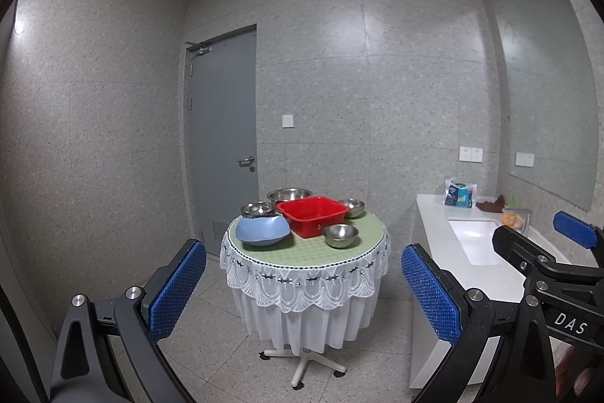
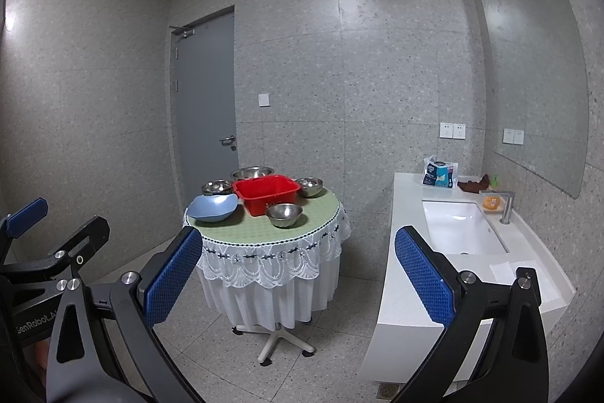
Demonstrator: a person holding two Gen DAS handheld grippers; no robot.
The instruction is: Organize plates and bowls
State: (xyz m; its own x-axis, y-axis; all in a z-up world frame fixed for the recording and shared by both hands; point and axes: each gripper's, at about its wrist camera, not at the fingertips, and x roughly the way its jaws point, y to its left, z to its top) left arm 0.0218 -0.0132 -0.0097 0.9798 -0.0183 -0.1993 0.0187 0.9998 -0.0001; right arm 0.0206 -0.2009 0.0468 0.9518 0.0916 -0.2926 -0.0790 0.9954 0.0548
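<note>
Well ahead of both tools: bowls

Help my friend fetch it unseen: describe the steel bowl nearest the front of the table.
Find the round table with the green top and white lace skirt. A red basin sits at its centre; the steel bowl stands alone just in front of the basin's right corner. The other steel bowls sit farther back.

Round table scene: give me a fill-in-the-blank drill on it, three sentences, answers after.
1. The basin in the middle of the round table is coloured ____.
2. The number of steel bowls standing around it is ____.
3. Both the left tongs and the right tongs are ____, holding nothing.

Missing words: red; four; open
</note>
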